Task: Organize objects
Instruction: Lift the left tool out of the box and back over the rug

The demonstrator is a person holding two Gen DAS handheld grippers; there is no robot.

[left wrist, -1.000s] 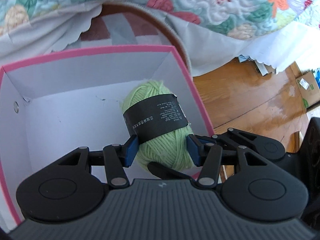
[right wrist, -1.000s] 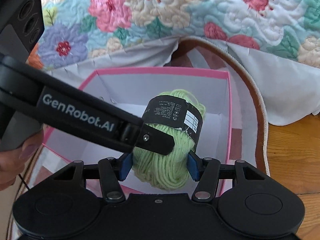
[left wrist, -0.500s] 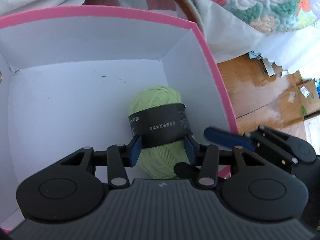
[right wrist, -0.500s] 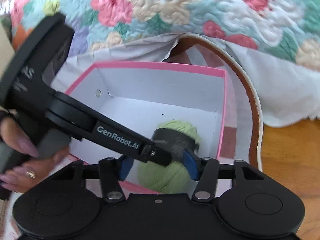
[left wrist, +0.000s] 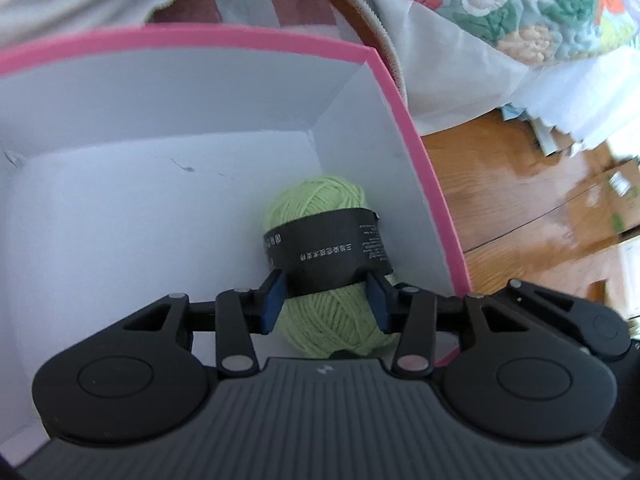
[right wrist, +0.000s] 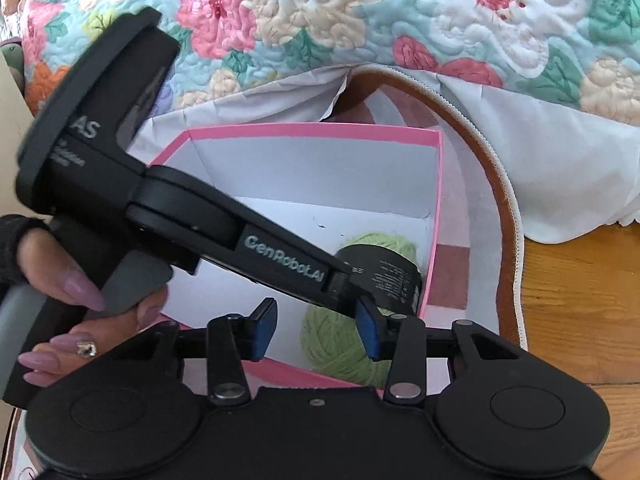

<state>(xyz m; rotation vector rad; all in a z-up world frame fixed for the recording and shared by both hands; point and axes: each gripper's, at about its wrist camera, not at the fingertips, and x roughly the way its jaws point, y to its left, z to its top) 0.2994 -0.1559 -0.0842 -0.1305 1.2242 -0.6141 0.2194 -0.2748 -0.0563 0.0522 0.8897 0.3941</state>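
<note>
Left tool (left wrist: 326, 298) grips the green yarn ball (left wrist: 332, 256) at its black paper band (left wrist: 328, 254), blue pads pressed to either side — the ball sits inside the pink-rimmed white box (left wrist: 404, 120), low against the wall at 3 o'clock. Its long axis runs from 6 toward 12 o'clock, band wrapped across it. Right tool (right wrist: 316, 330) hovers over the box's near rim, its pads apart and holding nothing, the yarn beyond them. Behind, a floral quilt (right wrist: 360, 20) drapes over the floor.

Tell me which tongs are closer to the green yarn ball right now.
Left. The left tongs clamp the yarn ball by its black label inside the pink box; the right tongs sit open, outside the box's near wall.
</note>
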